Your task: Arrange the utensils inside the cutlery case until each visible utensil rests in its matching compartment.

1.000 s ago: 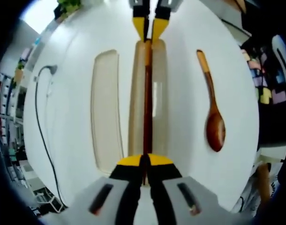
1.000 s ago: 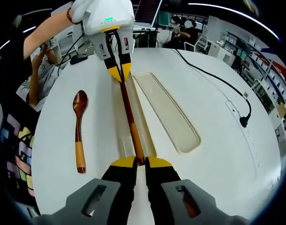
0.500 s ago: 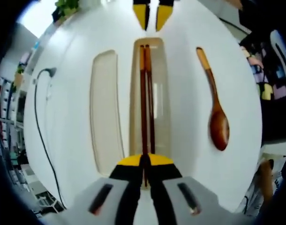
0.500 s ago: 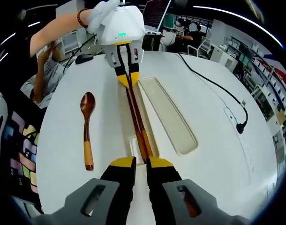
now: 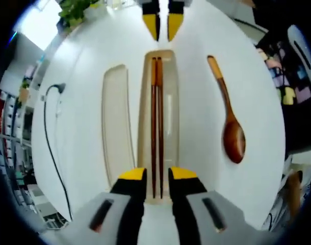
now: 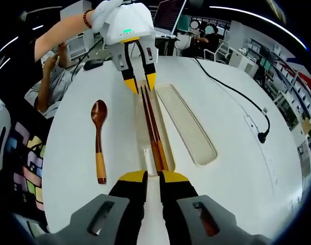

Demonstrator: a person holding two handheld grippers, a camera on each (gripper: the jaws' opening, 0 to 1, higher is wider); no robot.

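Chopsticks lie side by side in the narrow compartment of the cutlery case, lengthwise, parallel. That part looks done.

Spoon on the bare tabletop, beside the case, apart from it. Not yet placed; I'd judge it's the step left. The shallow tray on the case's other side may be the lid or the spoon's slot, can't tell which.

Left gripper: fingers released, spread either side of the chopstick ends, holding nothing. Right gripper: fingers apart w/ a narrow gap, near the other ends; grasping nothing as far as I can see.

Materials: chopsticks dark red-brown wood, lighter orange grip ends, slim and straight. Spoon same wood, glossy oval bowl, pale handle tip. Case translucent beige plastic, long, rounded corners. Tabletop white, smooth, round; a black cable runs across it.
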